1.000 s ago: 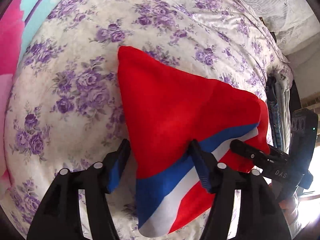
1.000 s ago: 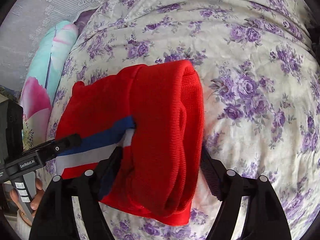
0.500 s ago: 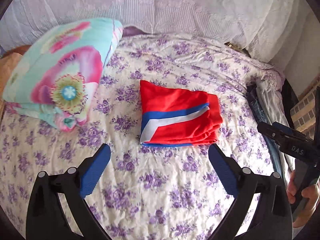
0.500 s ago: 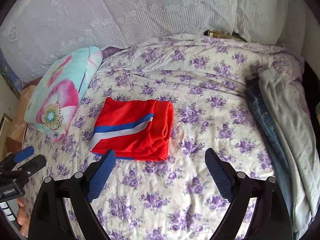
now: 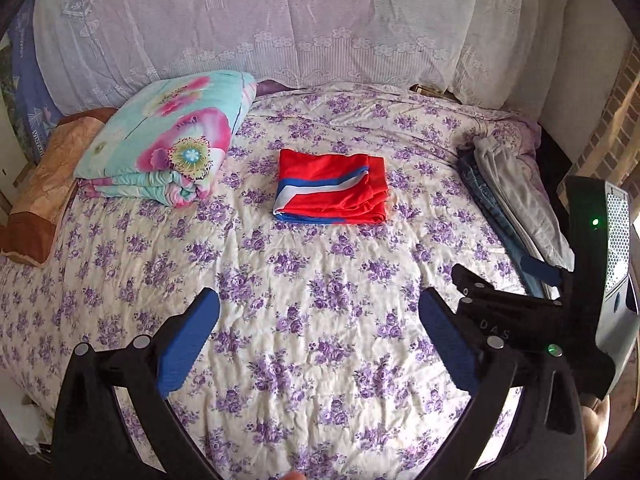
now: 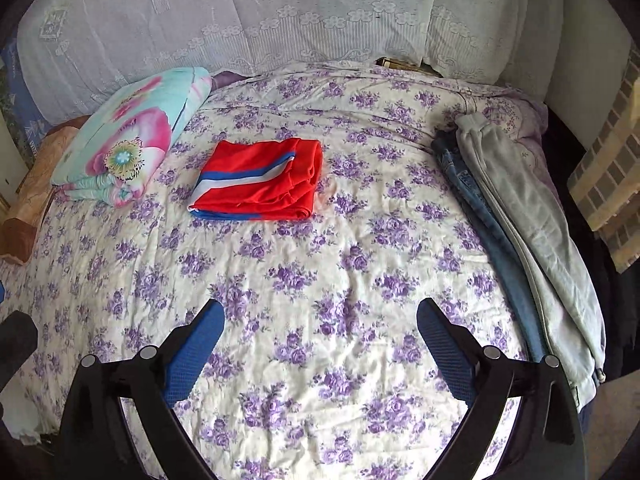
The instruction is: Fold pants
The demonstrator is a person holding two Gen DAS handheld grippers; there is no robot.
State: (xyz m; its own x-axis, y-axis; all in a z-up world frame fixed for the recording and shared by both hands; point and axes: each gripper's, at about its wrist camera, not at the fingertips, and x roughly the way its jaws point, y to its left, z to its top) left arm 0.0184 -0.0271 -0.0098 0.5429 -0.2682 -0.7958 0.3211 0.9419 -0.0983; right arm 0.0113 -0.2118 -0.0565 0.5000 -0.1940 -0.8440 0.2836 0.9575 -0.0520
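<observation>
Bed (image 5: 320,300): covered by a cream sheet with purple flowers, and seen spread out wide under both cameras.
Curtain (image 5: 300,20): white lace, hung along the far side of the bed.
Quilt (image 5: 168,140): a folded turquoise and pink flowered bundle, set at the far left of the bed.
Clothes (image 6: 520,216): a grey garment laid over blue jeans, stretched along the right edge of the bed.
Pants (image 6: 260,180): red with a blue and white stripe, folded into a compact stack and laid flat near the middle of the bed, right of the quilt and well apart from both tools.
Left gripper (image 5: 320,332): held above the near part of the bed, jaws spread wide, nothing gripped.
Right gripper (image 6: 320,336): likewise held above the sheet, jaws wide and nothing between them.
</observation>
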